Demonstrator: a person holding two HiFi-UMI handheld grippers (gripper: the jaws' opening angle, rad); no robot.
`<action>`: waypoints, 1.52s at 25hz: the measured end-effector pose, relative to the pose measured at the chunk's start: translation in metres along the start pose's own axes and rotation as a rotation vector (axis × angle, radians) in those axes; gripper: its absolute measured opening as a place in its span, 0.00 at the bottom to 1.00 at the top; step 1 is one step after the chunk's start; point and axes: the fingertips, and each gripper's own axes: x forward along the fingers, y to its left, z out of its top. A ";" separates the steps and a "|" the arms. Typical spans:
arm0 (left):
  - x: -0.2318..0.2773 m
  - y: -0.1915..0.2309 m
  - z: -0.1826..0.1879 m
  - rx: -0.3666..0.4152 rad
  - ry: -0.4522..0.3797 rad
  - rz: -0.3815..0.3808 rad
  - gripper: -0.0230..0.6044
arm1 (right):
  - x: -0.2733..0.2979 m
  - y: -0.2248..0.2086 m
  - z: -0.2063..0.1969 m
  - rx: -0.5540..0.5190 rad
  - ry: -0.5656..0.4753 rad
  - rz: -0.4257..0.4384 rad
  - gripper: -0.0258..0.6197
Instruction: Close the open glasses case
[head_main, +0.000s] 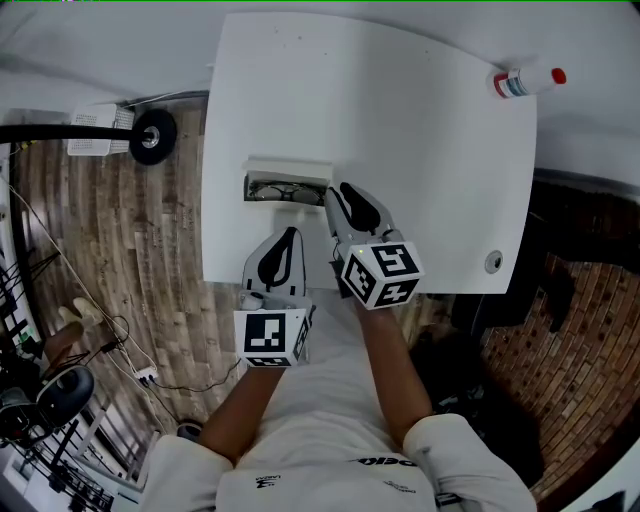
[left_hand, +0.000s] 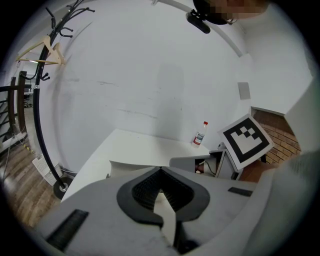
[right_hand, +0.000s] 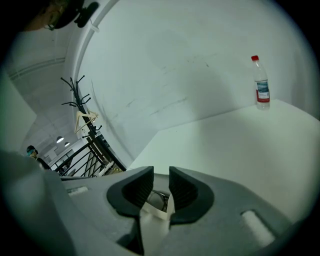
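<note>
**Around the bench: a bottle, a coat stand, two kinds of floor**

A white bench (head_main: 420, 150) stands against a plain white wall (left_hand: 150, 75). At its far right corner a clear bottle (head_main: 527, 82) with a red cap lies on its side, and a small round fitting (head_main: 493, 262) sits near the right edge. Wood-plank floor (head_main: 120, 250) lies to the left, with loose cables (head_main: 110, 340) and a black round base (head_main: 152, 136). Brick-patterned floor (head_main: 590, 330) lies to the right. A black coat stand (right_hand: 80, 97) carries a wooden hanger (right_hand: 86, 119).
</note>
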 end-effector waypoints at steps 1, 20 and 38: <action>0.000 0.000 0.000 -0.001 0.001 0.000 0.03 | 0.002 0.000 -0.001 0.006 0.003 0.003 0.17; 0.006 -0.011 -0.017 -0.007 0.035 -0.038 0.03 | 0.024 -0.005 -0.006 0.045 0.031 0.014 0.16; 0.006 -0.014 -0.024 -0.004 0.047 -0.065 0.03 | 0.028 -0.009 -0.014 0.029 0.065 0.009 0.12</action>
